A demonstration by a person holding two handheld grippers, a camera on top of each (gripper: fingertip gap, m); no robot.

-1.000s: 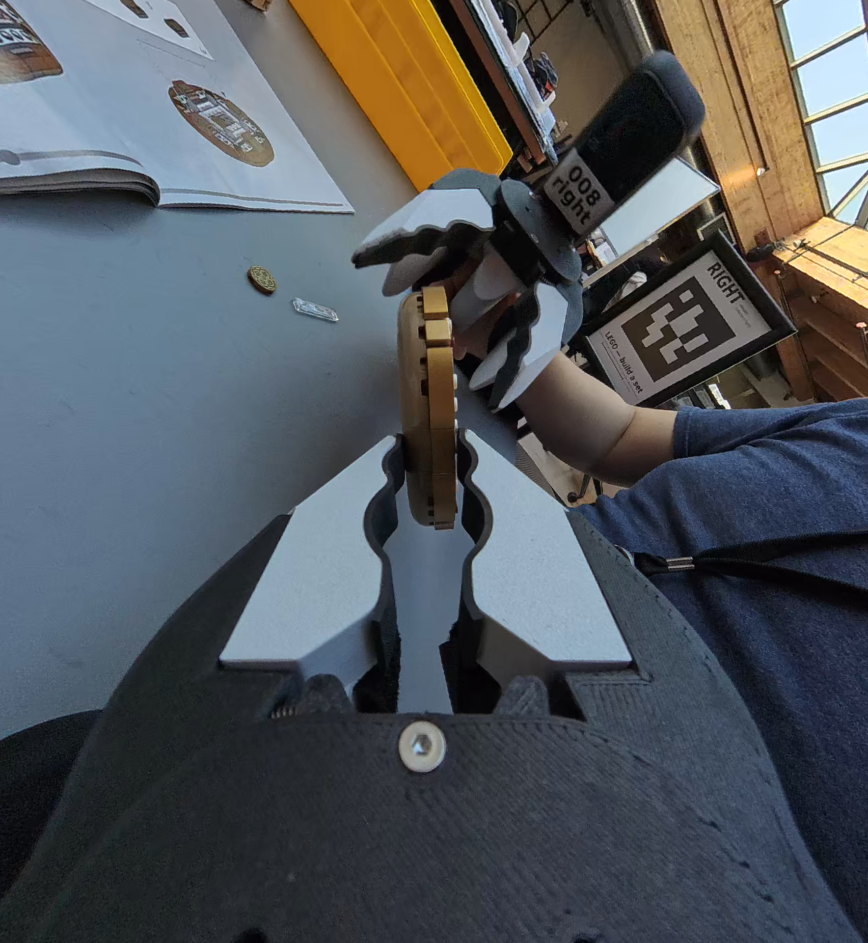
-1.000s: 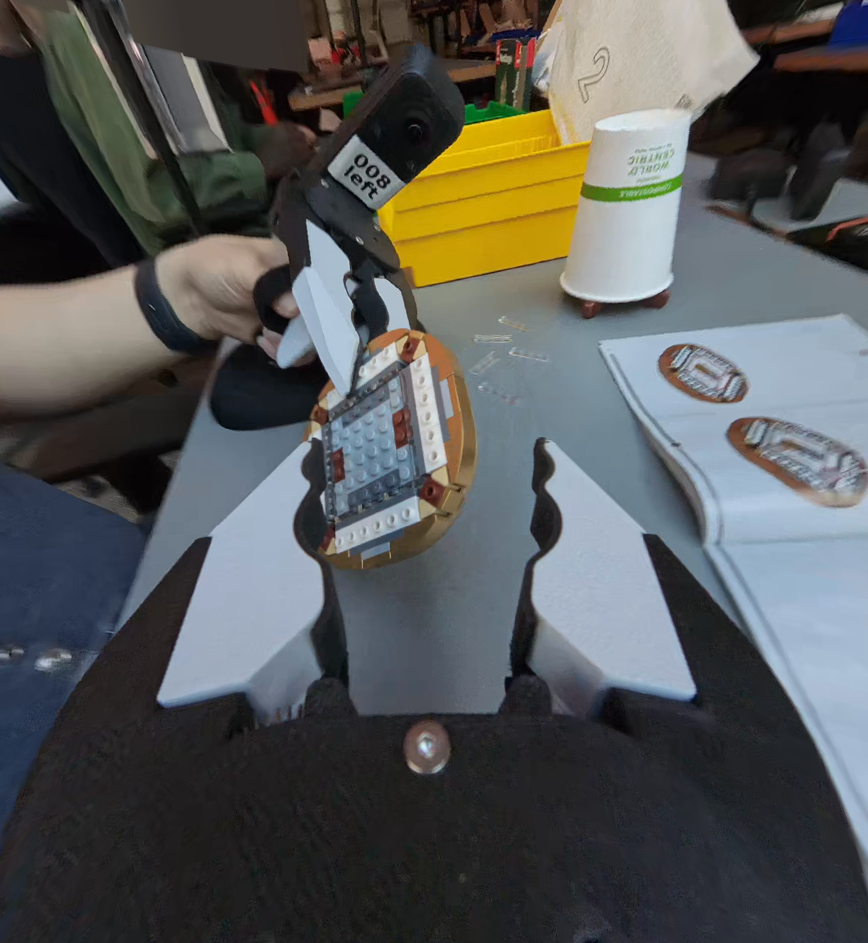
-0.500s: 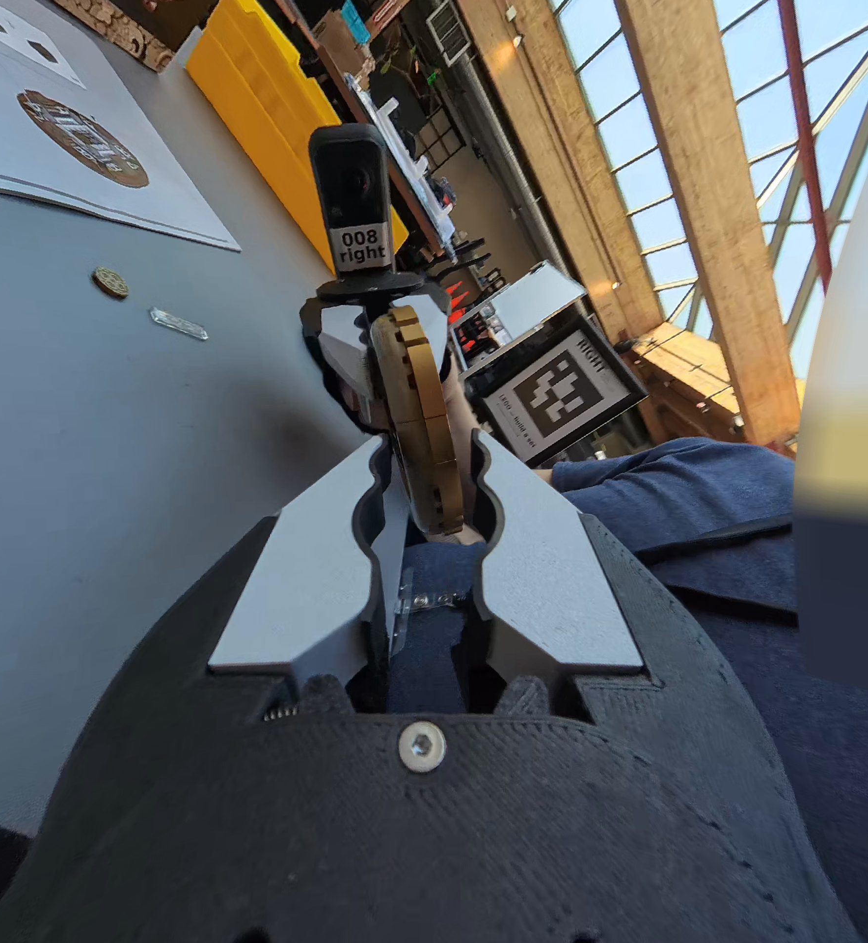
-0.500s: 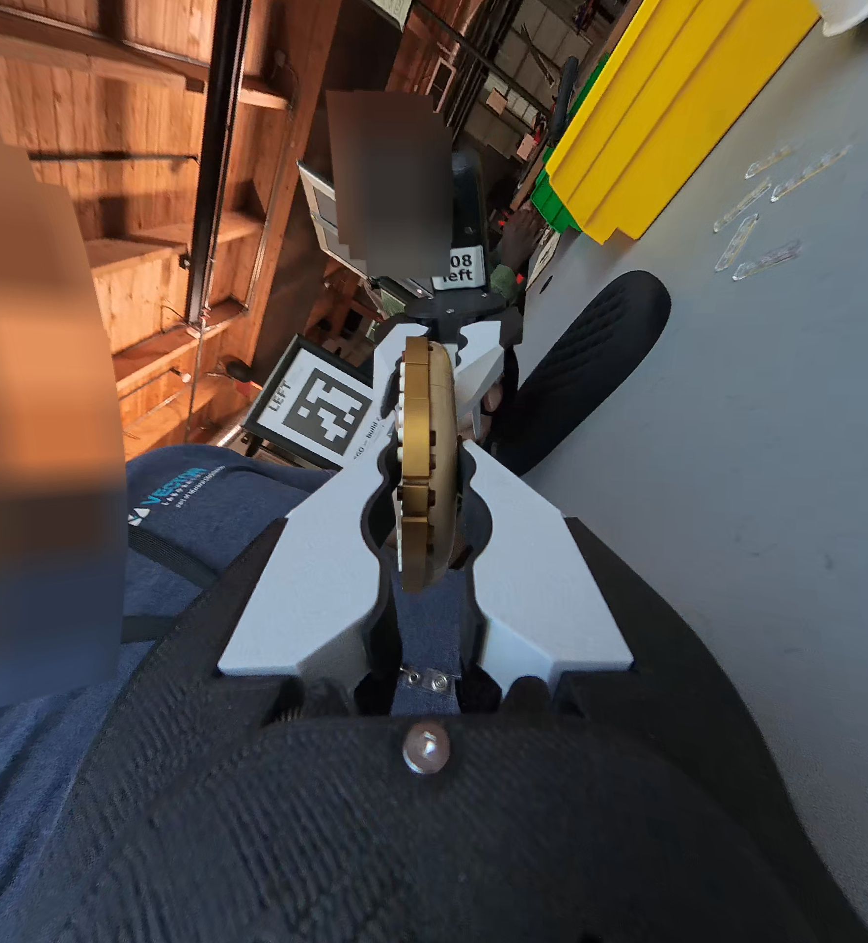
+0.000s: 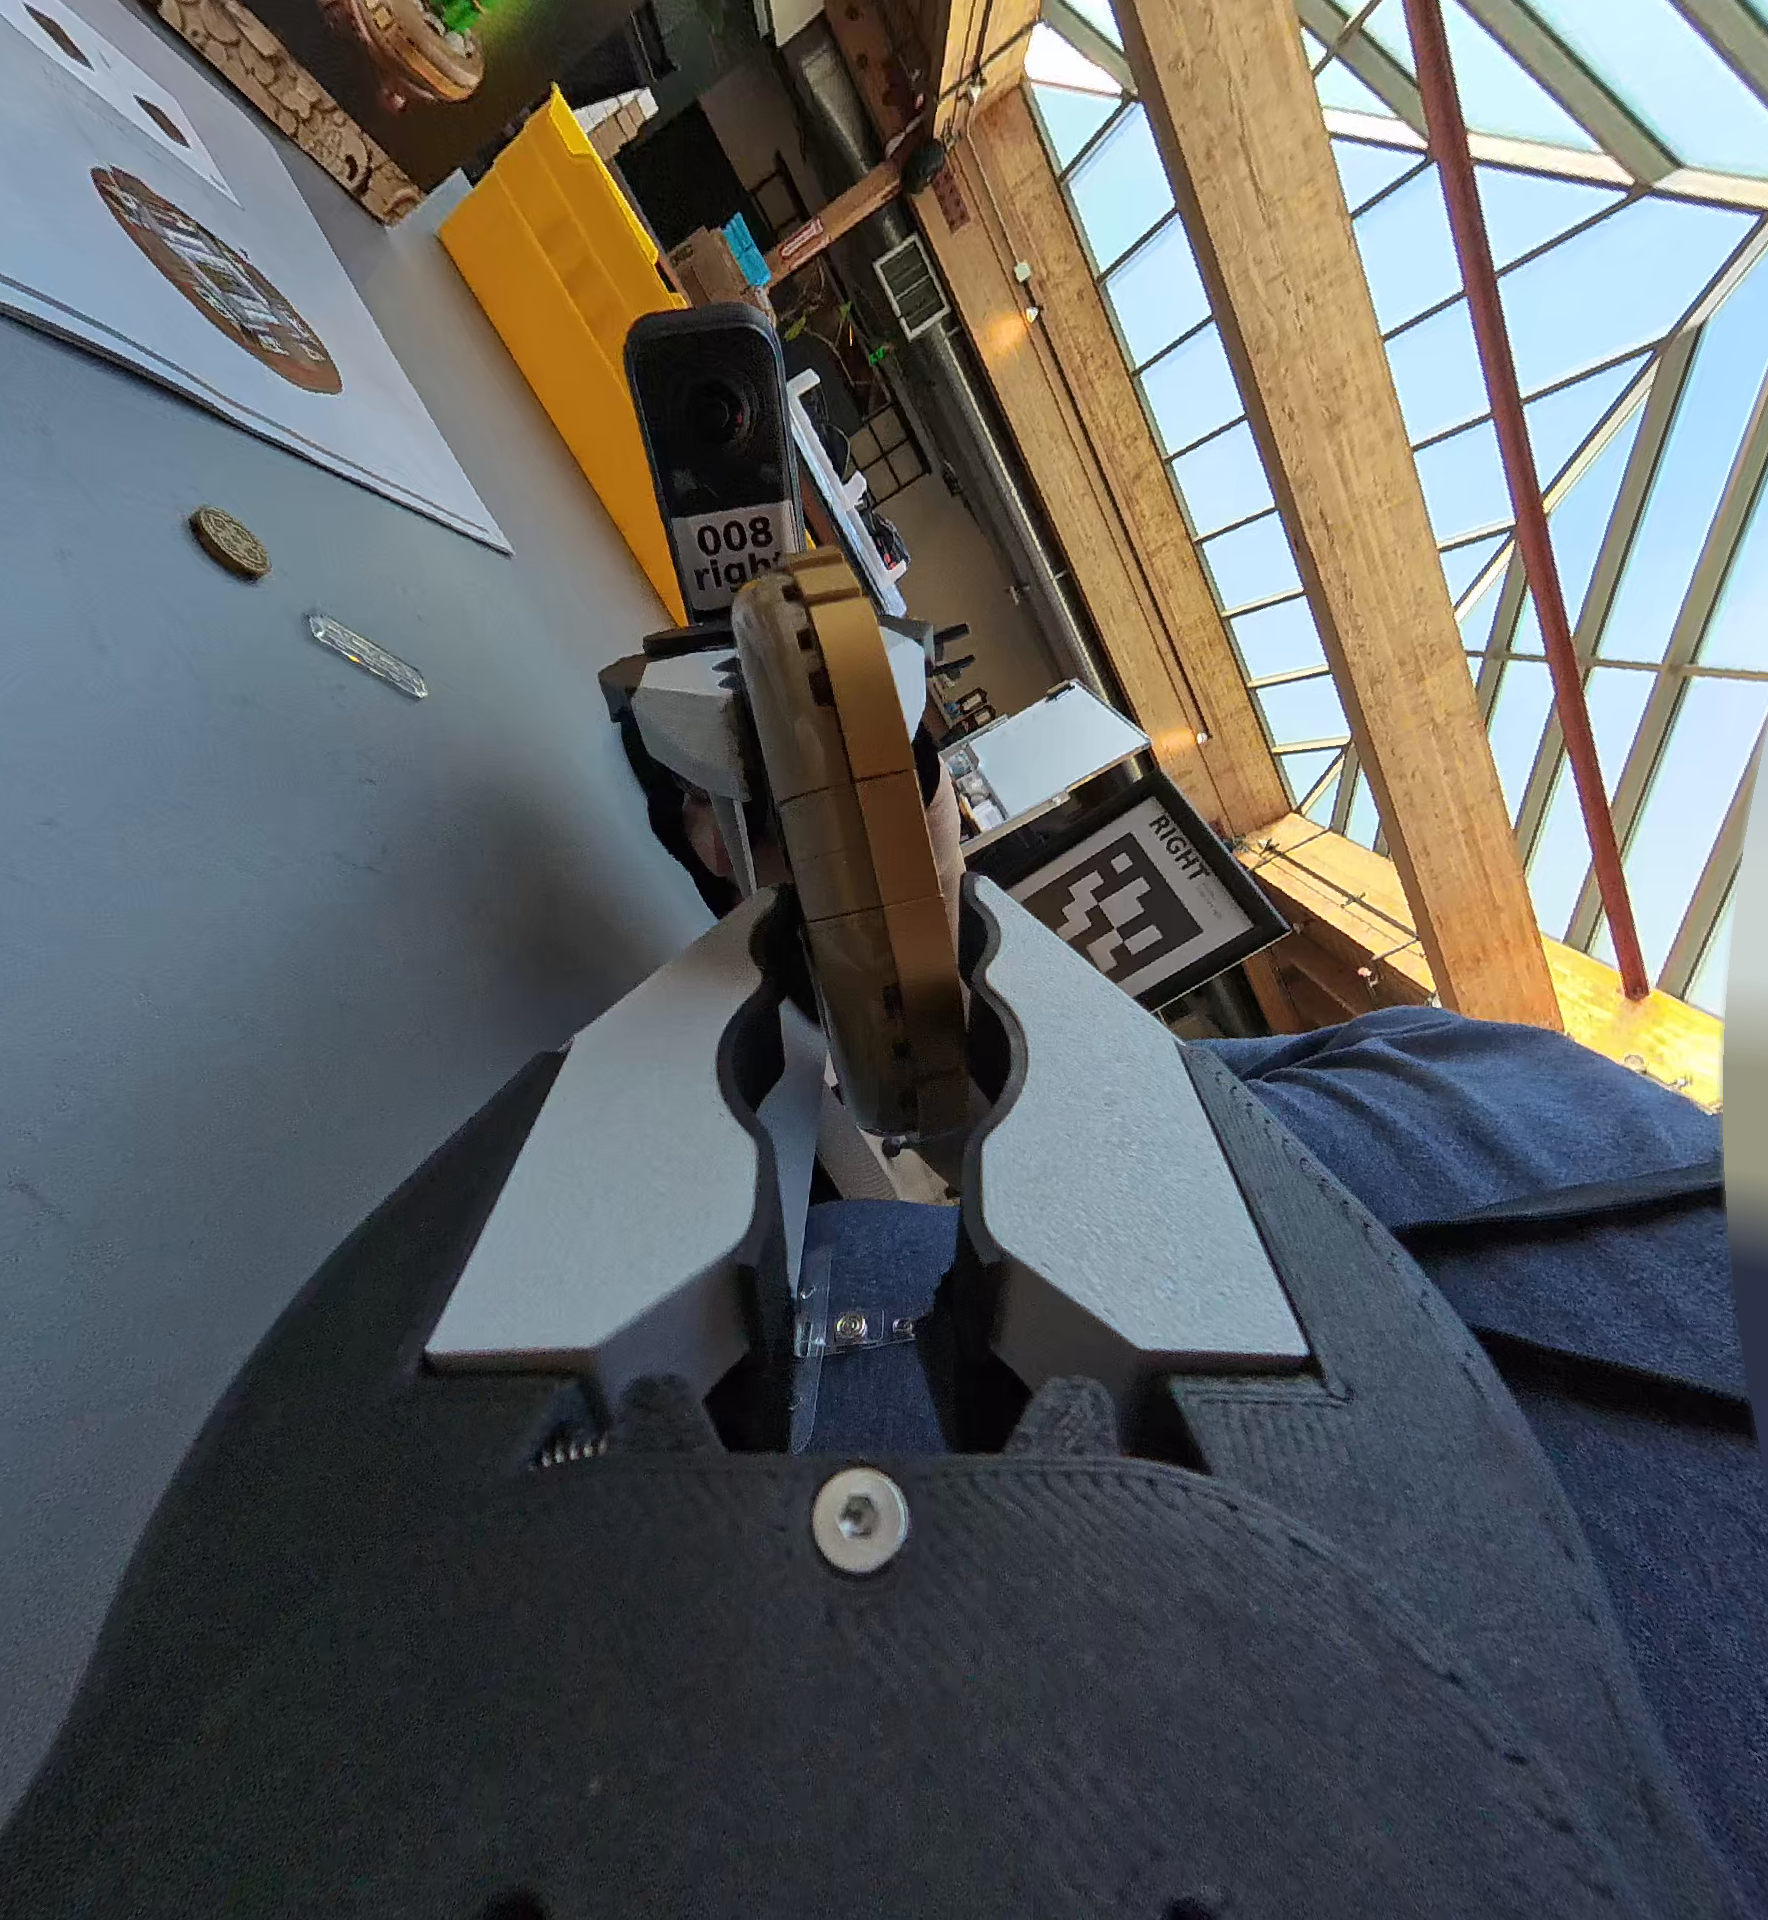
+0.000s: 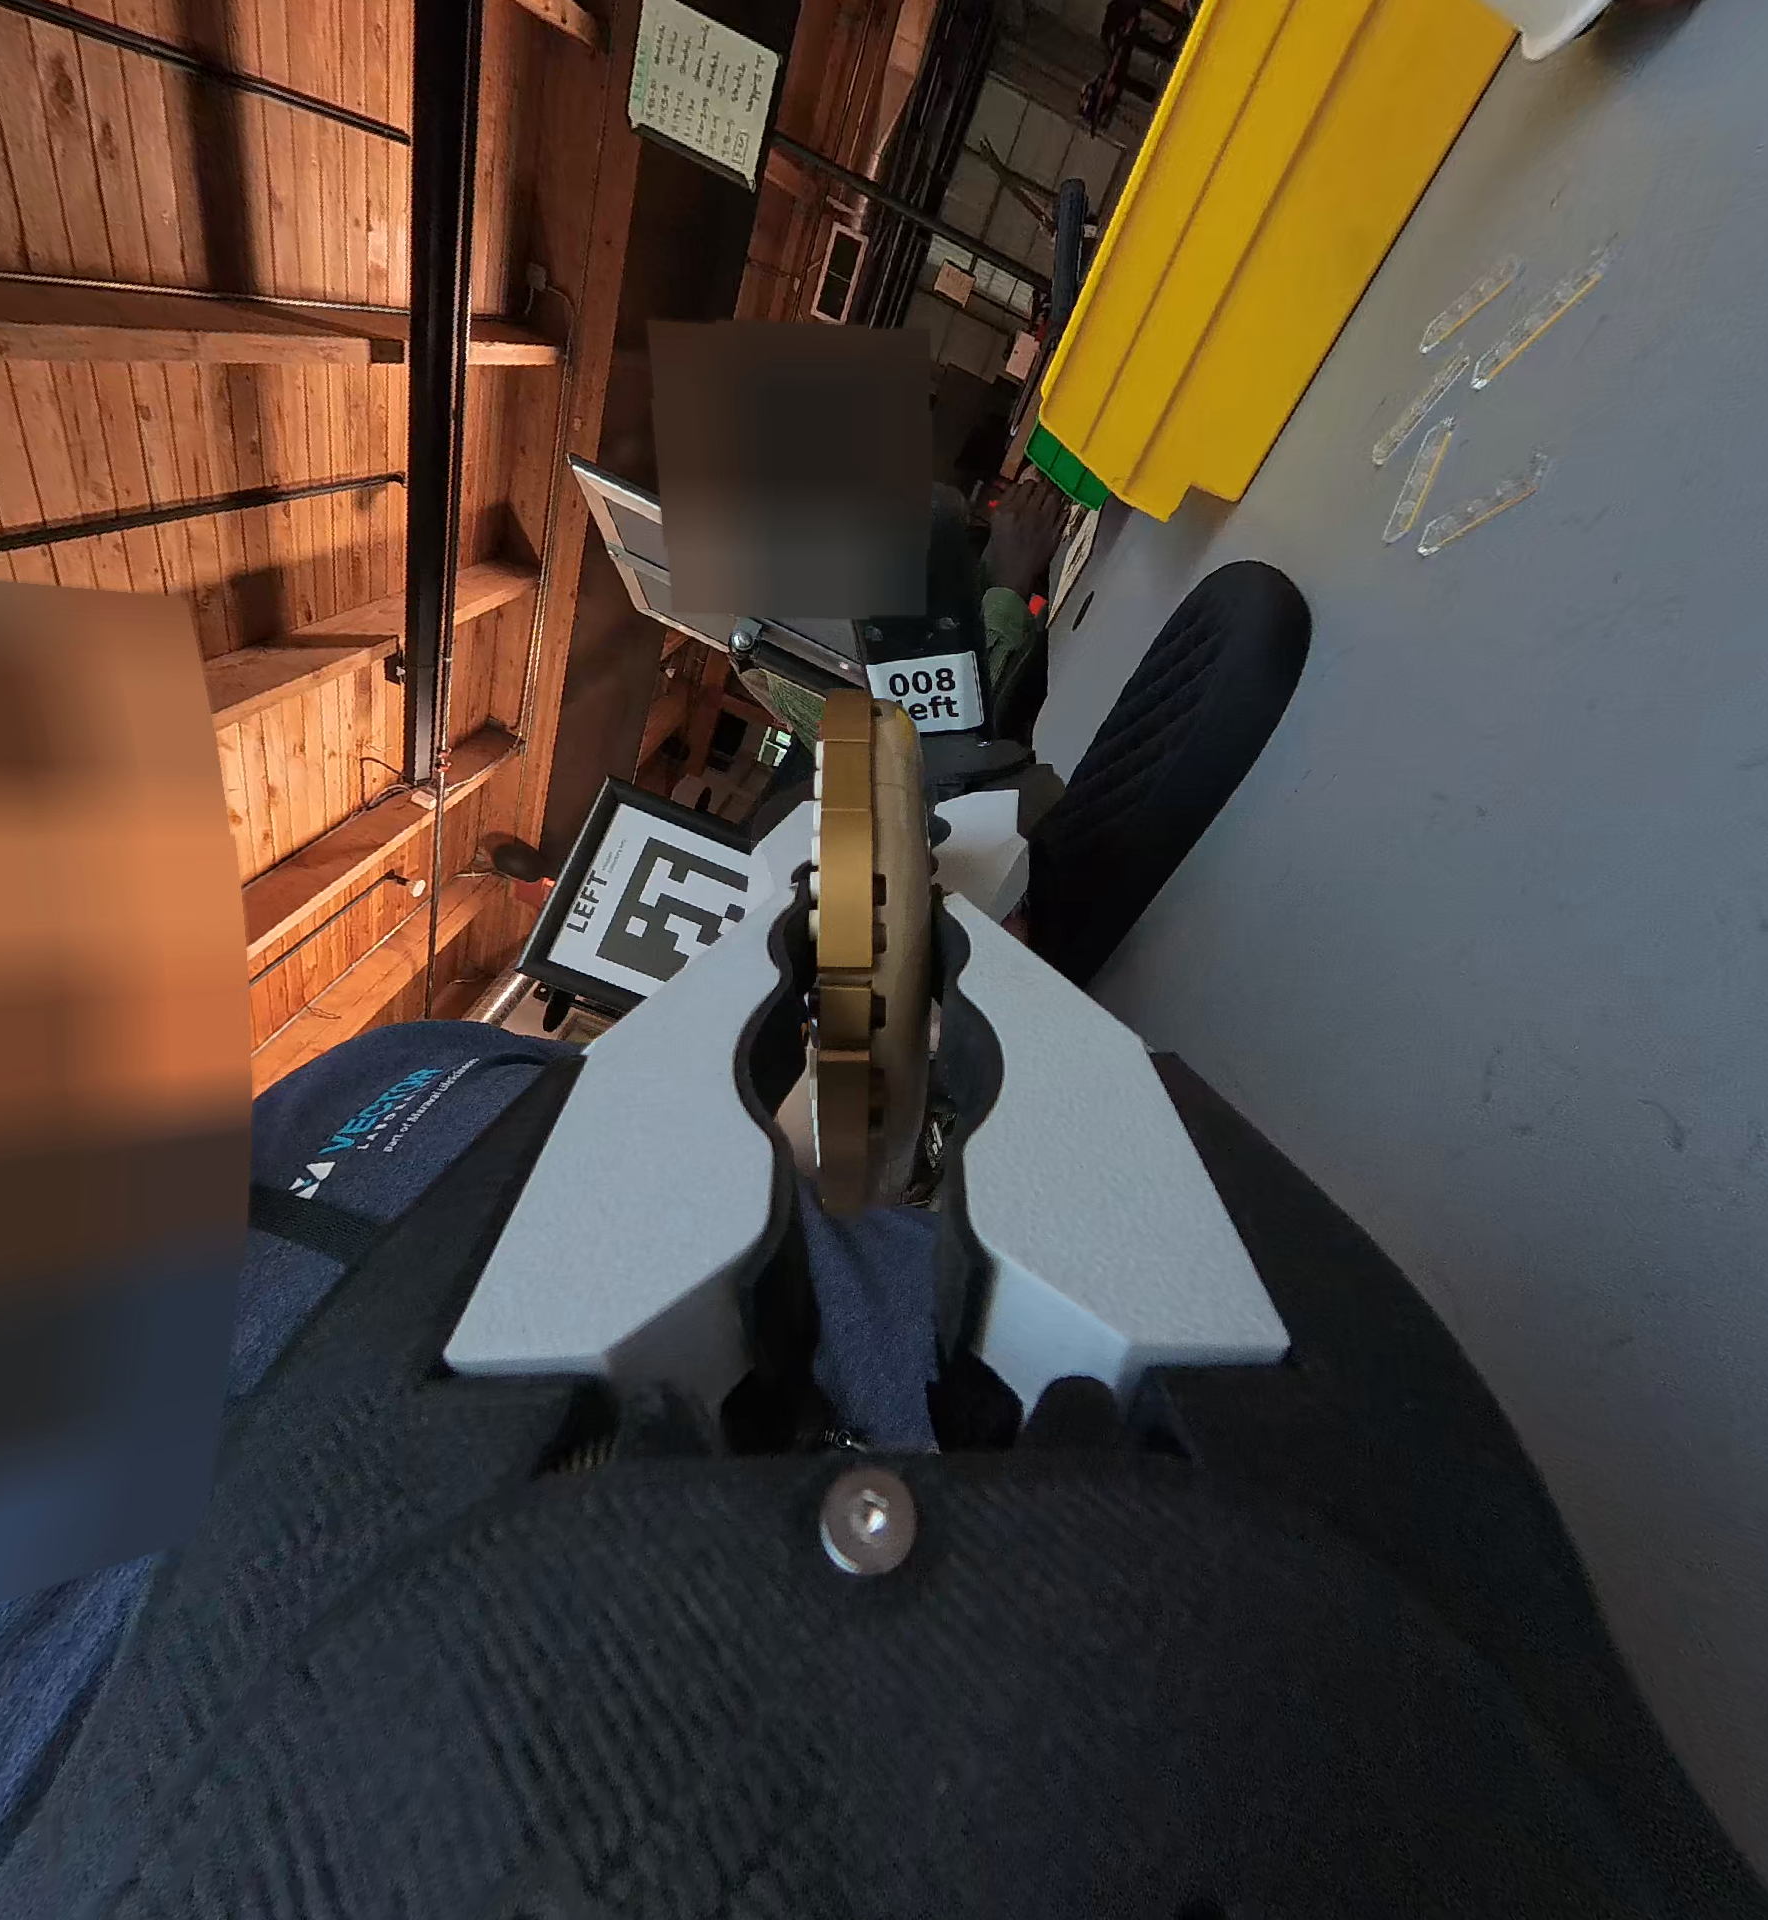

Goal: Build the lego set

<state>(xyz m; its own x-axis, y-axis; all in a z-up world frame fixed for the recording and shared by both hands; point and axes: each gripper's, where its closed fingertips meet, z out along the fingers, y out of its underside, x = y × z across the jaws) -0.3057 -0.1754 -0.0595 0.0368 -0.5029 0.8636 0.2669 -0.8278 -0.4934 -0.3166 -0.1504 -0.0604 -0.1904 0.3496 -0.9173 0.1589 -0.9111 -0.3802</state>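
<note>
Holding the round gold lego disc (image 5: 864,862) edge-on up in the air, off the desk (image 5: 184,883) and close in front of a blue-shirted torso, with left gripper (image 5: 872,940) jaws narrowed onto one end of the rim and right gripper (image 6: 864,940) jaws narrowed onto the opposite end. Probably handling light and stiff but only clicked together, so likely popping apart if twisted or squeezed across the faces; better gripping by the thick rim like this. Sitting further out on the desk: gold coin piece (image 5: 228,540), clear bar (image 5: 368,655), open instruction booklet (image 5: 236,301), yellow bin (image 5: 558,301).
</note>
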